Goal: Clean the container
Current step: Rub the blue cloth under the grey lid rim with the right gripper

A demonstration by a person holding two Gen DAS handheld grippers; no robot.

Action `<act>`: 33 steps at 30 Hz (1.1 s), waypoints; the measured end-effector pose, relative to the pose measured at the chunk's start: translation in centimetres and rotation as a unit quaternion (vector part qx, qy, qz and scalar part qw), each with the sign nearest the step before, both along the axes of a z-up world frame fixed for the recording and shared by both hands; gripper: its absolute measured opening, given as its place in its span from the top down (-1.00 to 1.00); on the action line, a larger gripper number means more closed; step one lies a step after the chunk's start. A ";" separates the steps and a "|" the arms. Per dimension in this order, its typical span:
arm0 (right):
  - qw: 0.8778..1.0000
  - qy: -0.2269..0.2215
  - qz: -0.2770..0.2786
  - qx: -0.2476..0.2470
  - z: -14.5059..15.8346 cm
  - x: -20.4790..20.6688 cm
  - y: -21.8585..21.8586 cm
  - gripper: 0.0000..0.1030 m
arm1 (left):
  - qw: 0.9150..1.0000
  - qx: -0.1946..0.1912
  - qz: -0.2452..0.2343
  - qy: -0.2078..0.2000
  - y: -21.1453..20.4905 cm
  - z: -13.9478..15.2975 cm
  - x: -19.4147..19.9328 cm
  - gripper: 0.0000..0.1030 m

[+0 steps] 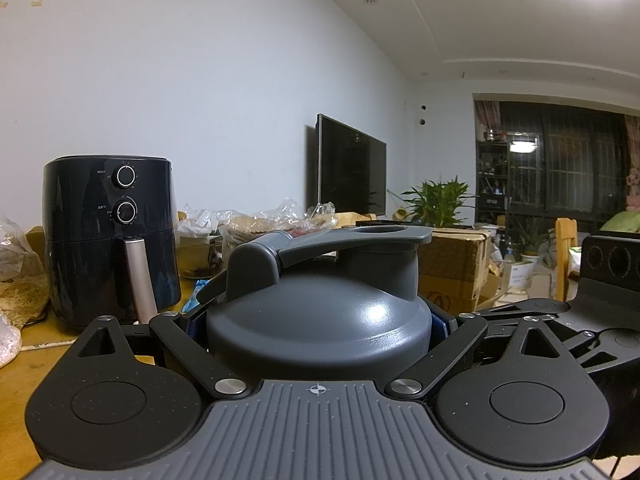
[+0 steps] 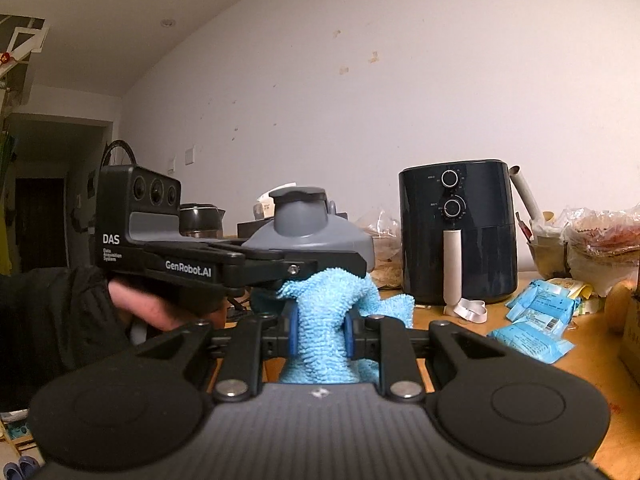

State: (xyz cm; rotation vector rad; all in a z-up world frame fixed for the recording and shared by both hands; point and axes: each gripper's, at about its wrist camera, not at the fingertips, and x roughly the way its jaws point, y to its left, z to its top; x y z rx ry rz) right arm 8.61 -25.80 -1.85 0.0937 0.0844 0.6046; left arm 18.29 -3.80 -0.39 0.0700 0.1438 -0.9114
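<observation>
A grey container with a domed lid and flip-top spout (image 1: 320,320) fills the middle of the left wrist view. My left gripper (image 1: 318,326) is shut on it, a blue pad pressing each side of the lid. From the right wrist view the same container (image 2: 308,236) shows above the left gripper (image 2: 320,268), which a hand (image 2: 144,308) holds. A light blue fluffy cloth (image 2: 332,292) is pinched between the blue pads of my right gripper (image 2: 320,332), which is shut on it. The cloth's top touches the underside of the left gripper's fingers, right by the container. The container's body is hidden.
A black air fryer (image 2: 460,232) stands on the wooden table (image 2: 580,400) against the wall. Blue packets (image 2: 536,320) and plastic bags (image 2: 600,240) lie to its right. A cardboard box (image 1: 452,272) and a television (image 1: 352,168) are behind the container.
</observation>
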 end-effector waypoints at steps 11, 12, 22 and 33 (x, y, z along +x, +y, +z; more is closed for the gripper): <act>1.000 0.004 -0.001 -0.008 -0.2 -0.1 -0.1 0.69 | 1.000 0.000 0.001 -0.001 -0.3 0.1 -0.2 -0.85; 1.000 0.006 -0.001 -0.009 -0.2 -0.2 -0.1 0.70 | 1.000 0.000 0.001 -0.001 -0.3 0.1 -0.2 -0.85; 1.000 0.013 -0.007 -0.014 -0.7 -1.2 -1.1 0.72 | 1.000 0.001 0.001 -0.001 -0.3 0.1 -0.1 -0.85; 1.000 0.007 -0.018 -0.011 -0.4 -3.1 -2.7 0.71 | 1.000 0.001 0.004 -0.002 -0.1 0.0 -0.1 -0.86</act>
